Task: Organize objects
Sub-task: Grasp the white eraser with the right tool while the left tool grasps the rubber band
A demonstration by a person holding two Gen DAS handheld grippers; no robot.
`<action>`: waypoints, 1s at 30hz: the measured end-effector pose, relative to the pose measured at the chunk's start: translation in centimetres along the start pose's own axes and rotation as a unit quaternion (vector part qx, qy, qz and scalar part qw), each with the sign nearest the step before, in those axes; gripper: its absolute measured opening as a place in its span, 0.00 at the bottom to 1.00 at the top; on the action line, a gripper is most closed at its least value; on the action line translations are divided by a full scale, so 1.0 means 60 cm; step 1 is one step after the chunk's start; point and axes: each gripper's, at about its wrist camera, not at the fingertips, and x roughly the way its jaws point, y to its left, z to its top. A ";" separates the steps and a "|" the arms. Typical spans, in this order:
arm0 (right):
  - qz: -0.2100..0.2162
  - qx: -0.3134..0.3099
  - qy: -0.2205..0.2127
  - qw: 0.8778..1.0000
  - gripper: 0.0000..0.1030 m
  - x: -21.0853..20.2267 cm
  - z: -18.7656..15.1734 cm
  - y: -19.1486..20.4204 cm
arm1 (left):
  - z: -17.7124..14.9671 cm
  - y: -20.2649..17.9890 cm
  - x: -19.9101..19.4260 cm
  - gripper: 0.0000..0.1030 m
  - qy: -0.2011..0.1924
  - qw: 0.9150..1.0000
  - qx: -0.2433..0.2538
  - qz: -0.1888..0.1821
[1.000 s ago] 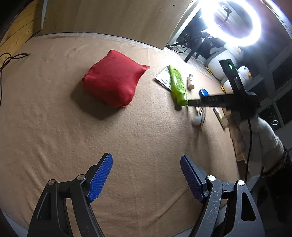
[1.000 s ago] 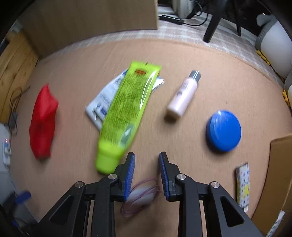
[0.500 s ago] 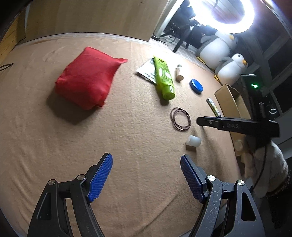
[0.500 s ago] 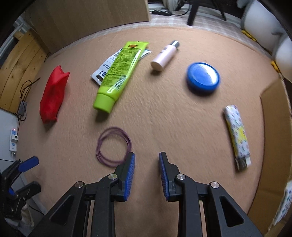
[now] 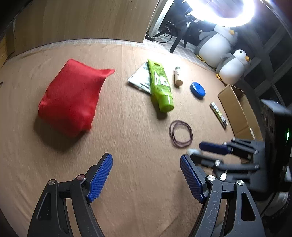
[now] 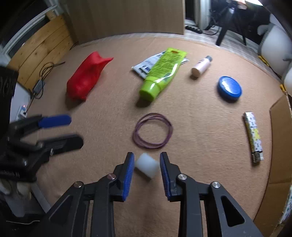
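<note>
A small white cylinder (image 6: 147, 166) lies on the tan mat between the pads of my right gripper (image 6: 147, 164). Its jaws are opening and the pads stand slightly off the cylinder's sides. Just beyond lies a loop of purple rubber bands (image 6: 153, 131). Farther off are a green tube (image 6: 162, 73) on a white sachet (image 6: 146, 64), a small bottle (image 6: 200, 66), a blue round tin (image 6: 229, 88), a patterned stick (image 6: 253, 134) and a red pouch (image 5: 73, 98). My left gripper (image 5: 146, 164) hangs open over bare mat with nothing in it, to the left of the right gripper (image 5: 196, 149).
An open cardboard box (image 5: 237, 109) stands at the mat's right edge. Two penguin plush toys (image 5: 228, 60) and a bright ring light (image 5: 233, 11) are behind it. A wooden board (image 5: 82, 20) lines the far side. Cables (image 6: 43, 73) lie on the floor at the left.
My right gripper has drawn back from the green tube, past the rubber bands, to the white cylinder, and its jaws have widened around it. The left gripper shifted sideways and stays open.
</note>
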 end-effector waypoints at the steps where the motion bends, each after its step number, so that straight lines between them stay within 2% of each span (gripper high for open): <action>1: -0.003 -0.003 0.001 1.000 0.33 0.003 -0.001 0.003 | 0.004 0.000 0.002 0.77 -0.001 1.000 0.001 0.002; 3: -0.014 -0.008 0.004 1.000 0.35 0.009 -0.004 0.007 | 0.011 -0.001 0.006 0.77 -0.001 1.000 0.002 0.003; 8: -0.026 -0.005 0.008 1.000 0.35 0.019 -0.011 0.000 | 0.022 -0.011 0.019 0.77 0.003 1.000 0.010 0.001; 15: -0.014 0.012 0.004 1.000 0.22 0.011 -0.017 -0.020 | 0.034 -0.046 0.052 0.77 0.017 0.999 0.034 -0.005; 23: -0.026 0.043 0.002 0.999 0.19 -0.002 -0.033 -0.049 | 0.049 -0.106 0.096 0.77 0.033 0.997 0.068 -0.012; 30: -0.044 0.085 -0.008 0.995 0.18 -0.025 -0.057 -0.097 | 0.056 -0.150 0.139 0.77 0.045 0.993 0.108 0.025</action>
